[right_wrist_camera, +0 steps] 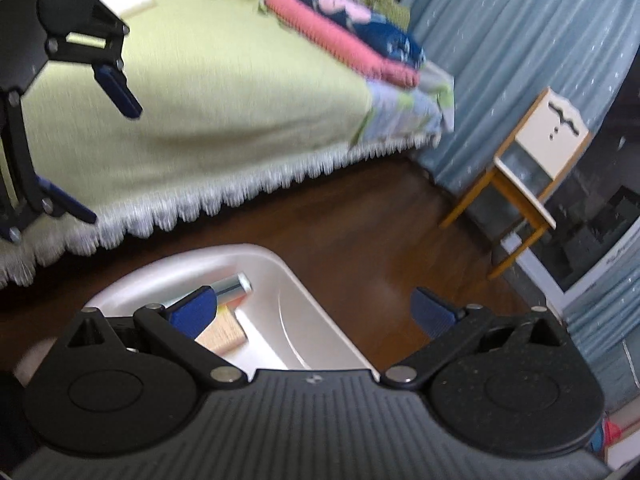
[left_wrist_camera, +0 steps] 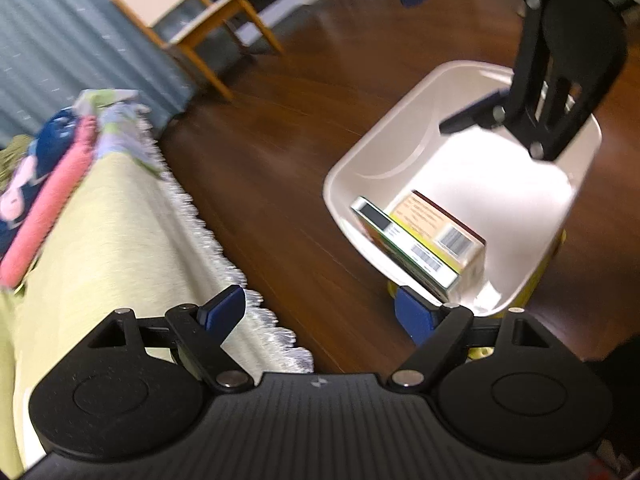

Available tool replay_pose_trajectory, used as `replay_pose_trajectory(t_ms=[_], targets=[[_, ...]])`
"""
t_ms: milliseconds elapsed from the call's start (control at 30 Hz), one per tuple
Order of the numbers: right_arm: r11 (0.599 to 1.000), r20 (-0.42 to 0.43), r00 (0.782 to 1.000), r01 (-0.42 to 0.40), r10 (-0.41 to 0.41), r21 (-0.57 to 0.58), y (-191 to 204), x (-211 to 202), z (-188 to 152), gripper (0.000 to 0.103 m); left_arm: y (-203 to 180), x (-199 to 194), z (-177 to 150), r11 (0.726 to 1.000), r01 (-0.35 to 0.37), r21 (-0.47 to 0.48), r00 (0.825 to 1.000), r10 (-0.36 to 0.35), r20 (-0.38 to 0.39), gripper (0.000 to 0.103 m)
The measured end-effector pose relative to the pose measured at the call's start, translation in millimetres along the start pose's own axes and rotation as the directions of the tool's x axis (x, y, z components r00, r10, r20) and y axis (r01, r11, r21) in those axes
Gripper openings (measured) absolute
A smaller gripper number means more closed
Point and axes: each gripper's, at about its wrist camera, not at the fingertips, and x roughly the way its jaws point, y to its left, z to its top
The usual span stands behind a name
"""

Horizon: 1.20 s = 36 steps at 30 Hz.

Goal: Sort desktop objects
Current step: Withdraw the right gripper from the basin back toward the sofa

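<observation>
- Currently both grippers spread wide, nothing between the fingers of either.
- Left gripper held over the edge of the yellow-green bedspread and the dark wood floor; blue pads well apart.
- Right gripper above the near rim of the white bin; seen from the left wrist view, hanging over the bin's far side, one blue pad pointing into it.
- Same white bin sitting on the floor, beside the bed's fringed edge.
- Inside the bin: green-edged box leaning on edge against a yellow box with barcode, both in the near corner by the left gripper.
- Right wrist view also shows a silver cylinder and a tan box in the bin, partly hidden behind the left-hand blue pad; cannot tell whether the tan box is one of the two above.
- Folded pink and blue textiles stacked at the bed's far corner, clear of both grippers.
- Small wooden side table against the blue-grey curtain, well apart from the bin.
- Heavy motion blur in both views; box labels unreadable.
</observation>
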Motion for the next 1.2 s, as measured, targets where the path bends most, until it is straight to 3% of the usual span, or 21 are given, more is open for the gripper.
replay_pose_trajectory(t_ms=[167,300,600,700,833,933,1100,1200], targets=[[1.000,0.142,0.990,-0.010,0.013,-0.022,5.9,-28.8,33.2,0.102,20.3,-42.0,-7.7,0.986,-0.113,-0.119,0.993,0.116,0.023,0.083],[0.999,0.256,0.966,-0.026,0.033,-0.029,12.4,-52.8,65.8,0.102,31.3,-78.6,-24.0,0.961,-0.194,-0.195,0.980,0.199,0.008,0.083],[0.989,0.420,0.897,-0.145,0.136,-0.011,50.8,-100.2,132.1,0.102,45.6,-159.5,-76.5,0.864,-0.386,-0.324,0.921,0.378,-0.090,0.083],[0.982,0.466,0.868,-0.190,0.172,-0.009,66.0,-115.3,152.9,0.102,45.3,-183.5,-95.2,0.823,-0.443,-0.355,0.895,0.425,-0.133,0.084],[0.970,0.501,0.836,-0.243,0.224,-0.028,89.0,-130.1,173.5,0.102,44.2,-210.6,-119.6,0.760,-0.497,-0.419,0.866,0.465,-0.185,0.093],[0.959,0.519,0.815,-0.280,0.259,-0.039,103.4,-138.6,185.9,0.102,45.6,-228.4,-137.8,0.695,-0.550,-0.463,0.833,0.498,-0.242,0.096],[0.939,0.537,0.787,-0.341,0.304,-0.032,133.6,-150.7,198.2,0.102,46.4,-255.0,-168.7,0.587,-0.602,-0.541,0.793,0.522,-0.315,0.102],[0.923,0.538,0.776,-0.385,0.330,-0.011,145.3,-154.0,205.6,0.102,43.5,-269.2,-186.2,0.536,-0.634,-0.557,0.766,0.535,-0.357,0.102]])
